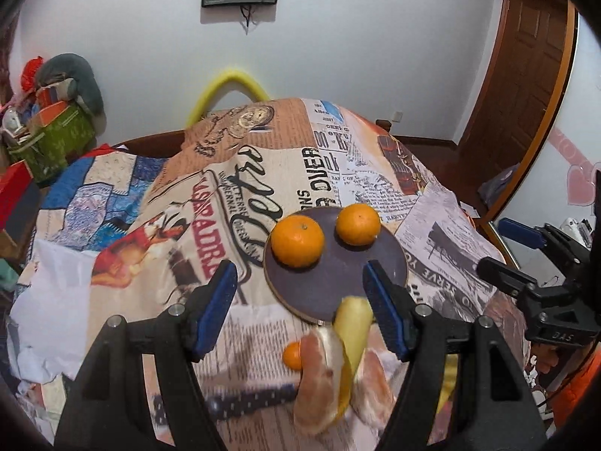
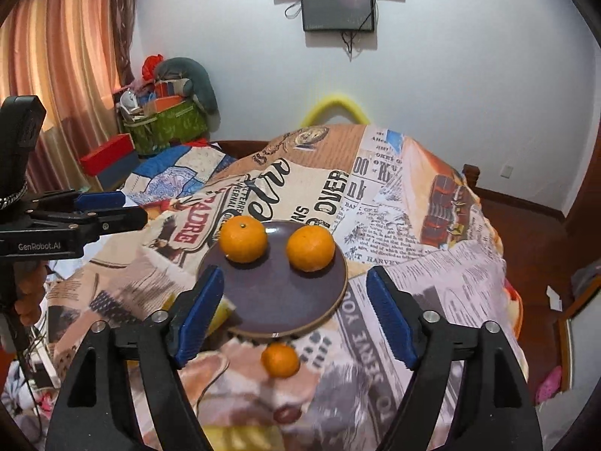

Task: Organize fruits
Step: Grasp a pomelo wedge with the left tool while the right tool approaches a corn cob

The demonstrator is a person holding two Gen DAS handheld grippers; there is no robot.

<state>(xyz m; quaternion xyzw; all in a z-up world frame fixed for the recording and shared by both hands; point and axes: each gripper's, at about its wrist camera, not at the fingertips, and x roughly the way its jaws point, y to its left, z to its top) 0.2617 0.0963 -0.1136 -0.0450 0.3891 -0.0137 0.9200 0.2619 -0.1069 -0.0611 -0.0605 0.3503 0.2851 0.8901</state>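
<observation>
Left tongs point(image 1: 300, 300) and right tongs point(image 2: 295, 314) both wide, empty, two oranges point(image 2: 243, 238) on purple plate point(image 2: 278, 300), small orange point(image 2: 280, 360) just beside plate

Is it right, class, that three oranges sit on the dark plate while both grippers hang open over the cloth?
Not quite: only two oranges sit on the dark plate; the third orange lies on the cloth, as the right wrist view shows. Both grippers are open.

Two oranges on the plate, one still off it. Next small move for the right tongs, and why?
Probably lower the right tongs, open and empty, onto the small orange lying on the cloth just in front of the purple plate. The two oranges leave the plate's near half bare.
</observation>
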